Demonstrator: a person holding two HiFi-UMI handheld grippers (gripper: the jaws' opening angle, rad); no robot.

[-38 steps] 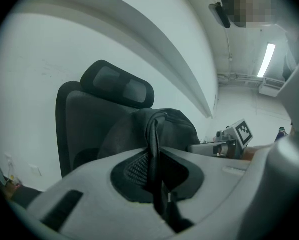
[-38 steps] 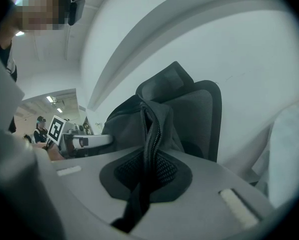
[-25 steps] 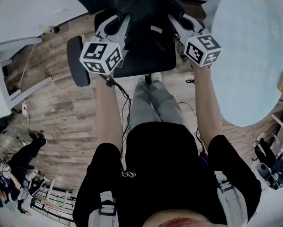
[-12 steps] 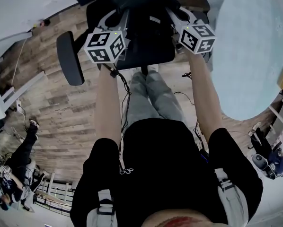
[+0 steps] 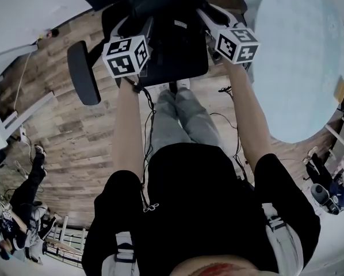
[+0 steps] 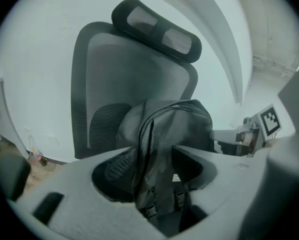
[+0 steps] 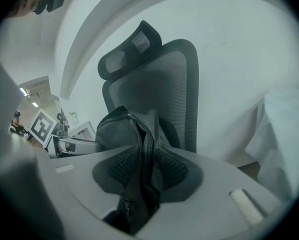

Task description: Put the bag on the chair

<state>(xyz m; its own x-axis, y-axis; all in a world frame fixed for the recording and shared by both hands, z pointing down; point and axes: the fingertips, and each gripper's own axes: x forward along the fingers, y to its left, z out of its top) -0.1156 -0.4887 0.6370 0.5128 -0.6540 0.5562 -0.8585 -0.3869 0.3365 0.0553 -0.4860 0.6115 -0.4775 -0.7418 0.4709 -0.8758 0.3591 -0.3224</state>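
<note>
Letting go of the backpack (image 6: 169, 129), propped upright on the office chair (image 6: 99, 79) seat. Opening left gripper (image 6: 157, 164) and right gripper (image 7: 145, 159), fabric between each pair of jaws, seemingly unpinched. Could snag a strap (image 6: 150, 206) pulling back, dragging it off.

I take this for an office or lab workroom. Straight ahead of my jaws stands a mesh-backed office chair (image 6: 134, 84) with a headrest, set against plain white walls (image 6: 29, 59). Below my jaws runs a wood-plank floor (image 5: 74, 137) with loose cables (image 5: 225, 89) trailing over it. Right of my jaws is a round pale bench (image 5: 298, 68), and far back on the left is another person (image 5: 22, 194) in dark clothes.
</note>
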